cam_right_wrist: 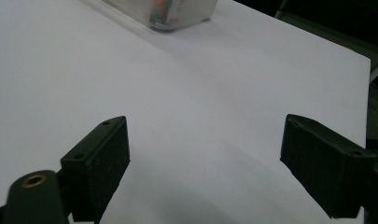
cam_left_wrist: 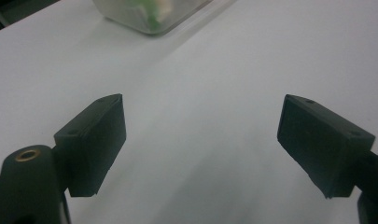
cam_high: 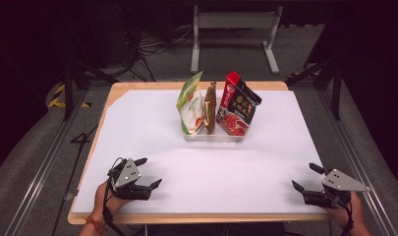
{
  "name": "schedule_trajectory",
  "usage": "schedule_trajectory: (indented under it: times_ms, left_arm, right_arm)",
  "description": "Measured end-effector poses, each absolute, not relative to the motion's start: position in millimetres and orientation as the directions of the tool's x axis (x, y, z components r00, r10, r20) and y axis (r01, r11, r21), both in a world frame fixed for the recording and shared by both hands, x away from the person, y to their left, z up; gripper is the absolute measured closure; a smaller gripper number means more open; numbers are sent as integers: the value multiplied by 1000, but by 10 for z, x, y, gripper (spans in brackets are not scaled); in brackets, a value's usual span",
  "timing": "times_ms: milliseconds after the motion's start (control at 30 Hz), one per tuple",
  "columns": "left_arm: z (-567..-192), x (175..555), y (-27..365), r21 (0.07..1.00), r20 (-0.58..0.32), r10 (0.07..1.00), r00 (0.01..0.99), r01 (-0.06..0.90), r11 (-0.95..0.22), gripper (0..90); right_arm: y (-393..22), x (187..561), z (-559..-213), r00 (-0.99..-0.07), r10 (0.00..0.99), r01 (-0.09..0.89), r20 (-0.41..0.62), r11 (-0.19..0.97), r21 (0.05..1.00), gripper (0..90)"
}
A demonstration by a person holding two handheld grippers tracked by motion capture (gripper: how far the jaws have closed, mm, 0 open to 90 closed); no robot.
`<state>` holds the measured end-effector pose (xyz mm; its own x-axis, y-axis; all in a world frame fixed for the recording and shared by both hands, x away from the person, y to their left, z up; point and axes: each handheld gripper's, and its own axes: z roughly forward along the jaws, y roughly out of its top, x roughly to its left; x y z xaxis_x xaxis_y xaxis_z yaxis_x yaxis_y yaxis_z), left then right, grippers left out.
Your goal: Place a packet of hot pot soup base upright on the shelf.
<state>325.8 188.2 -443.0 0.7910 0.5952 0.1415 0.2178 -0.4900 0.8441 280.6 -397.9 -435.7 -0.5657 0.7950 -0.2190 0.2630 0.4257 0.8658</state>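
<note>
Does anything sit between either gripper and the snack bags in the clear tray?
Nothing visible: bare white sheet lies between the open left gripper, the open right gripper and the tray holding the three bags.

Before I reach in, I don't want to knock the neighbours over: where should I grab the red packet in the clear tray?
Pinch the red packet by its free top edge, coming from above with the right tool, probably. It stands upright at the right end of the clear tray, leaning outward, with the brown packet close on its left, so the flat faces are crowded.
</note>
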Motion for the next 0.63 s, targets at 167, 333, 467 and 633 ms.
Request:
schedule_trajectory:
  times_ms: [167, 333, 467, 633]
  left_arm:
    - [-4422, 3250, 1904, 848, 139, 602, 786, 220, -483, 162]
    - [-4419, 3252, 1912, 846, 138, 608, 782, 226, -483, 162]
    - [-4404, 3246, 1921, 852, 135, 608, 782, 222, -475, 162]
    - [-4421, 3253, 1940, 852, 123, 616, 778, 235, -468, 162]
  right_arm:
    - [-3960, 2814, -4347, -569, 795, 262, -212, 419, 869, 161]
    - [-3936, 2828, -4349, -573, 793, 266, -208, 420, 868, 160]
    - [-3932, 2825, -4333, -572, 796, 265, -198, 407, 874, 159]
    - [-3930, 2833, -4321, -570, 800, 267, -188, 396, 878, 156]
